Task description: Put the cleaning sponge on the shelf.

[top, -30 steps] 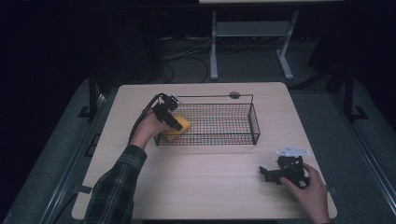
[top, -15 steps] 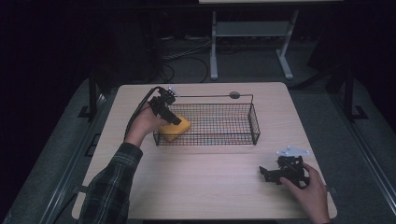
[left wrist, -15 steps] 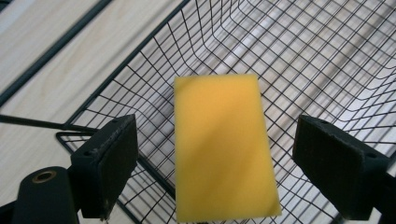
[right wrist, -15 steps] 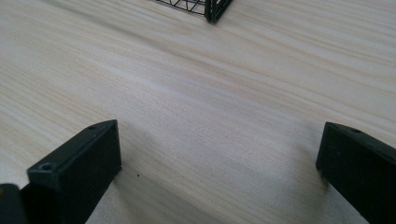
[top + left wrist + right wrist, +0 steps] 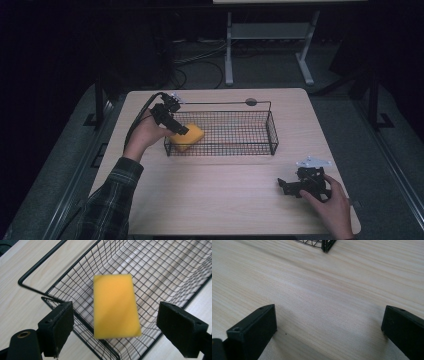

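In the high view, the left gripper (image 5: 176,125) sits left of centre in the frame, held over the left end of a black wire basket (image 5: 250,145) that stands in the middle of the pale wooden surface (image 5: 210,200). A yellow sponge (image 5: 187,137) is at that left end of the basket, just below and right of the gripper. The person's left hand (image 5: 145,134) wraps the gripper's handle, with a plaid sleeve (image 5: 107,205) running down to the lower left of the frame. The right gripper (image 5: 295,186) rests low at the lower right, well apart from the basket, with the right hand (image 5: 327,205) behind it.

In the left gripper view, the two black fingers (image 5: 58,328) are spread wide at the lower left and lower right of the frame. The sponge (image 5: 115,305) shows in the centre between them, touching neither and slightly blurred, over the basket's (image 5: 160,270) mesh floor near its corner; whether it rests on the mesh I cannot tell.

In the right gripper view, the fingers (image 5: 254,333) are spread wide at the bottom corners with bare surface (image 5: 324,297) between them. A corner of the basket (image 5: 324,245) shows at the top centre.
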`<state>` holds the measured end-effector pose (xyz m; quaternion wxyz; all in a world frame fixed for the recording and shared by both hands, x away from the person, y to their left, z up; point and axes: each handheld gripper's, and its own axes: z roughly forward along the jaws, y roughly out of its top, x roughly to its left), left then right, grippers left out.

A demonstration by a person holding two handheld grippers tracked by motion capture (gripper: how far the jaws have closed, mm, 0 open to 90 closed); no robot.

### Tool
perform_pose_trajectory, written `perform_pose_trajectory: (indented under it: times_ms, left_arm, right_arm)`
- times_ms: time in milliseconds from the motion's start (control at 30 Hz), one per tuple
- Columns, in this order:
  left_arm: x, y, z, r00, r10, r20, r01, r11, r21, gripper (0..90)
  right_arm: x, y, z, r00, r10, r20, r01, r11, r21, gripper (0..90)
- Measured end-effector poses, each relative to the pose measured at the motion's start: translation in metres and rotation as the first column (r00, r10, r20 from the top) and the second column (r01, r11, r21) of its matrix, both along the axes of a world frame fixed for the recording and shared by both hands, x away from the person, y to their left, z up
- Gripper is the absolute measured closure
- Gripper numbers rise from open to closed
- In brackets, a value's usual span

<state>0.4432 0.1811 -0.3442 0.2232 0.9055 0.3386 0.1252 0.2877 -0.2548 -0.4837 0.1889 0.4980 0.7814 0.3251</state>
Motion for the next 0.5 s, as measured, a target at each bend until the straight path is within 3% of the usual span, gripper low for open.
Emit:
perform_pose_trajectory:
  times_ms: [333,500]
  left_arm:
    - [-0.030,0.024,0.003,0.9992,0.016,0.037,-0.014,0.9977,-0.067,14.0]
    - [-0.051,0.039,-0.004,0.9981,0.032,0.052,-0.027,0.9950,-0.096,14.1]
  right_arm:
    - [0.000,0.000,0.000,1.0000,0.000,0.000,0.000,1.0000,0.000,0.0]
    - [0.000,0.000,0.000,1.0000,0.000,0.000,0.000,1.0000,0.000,0.0]
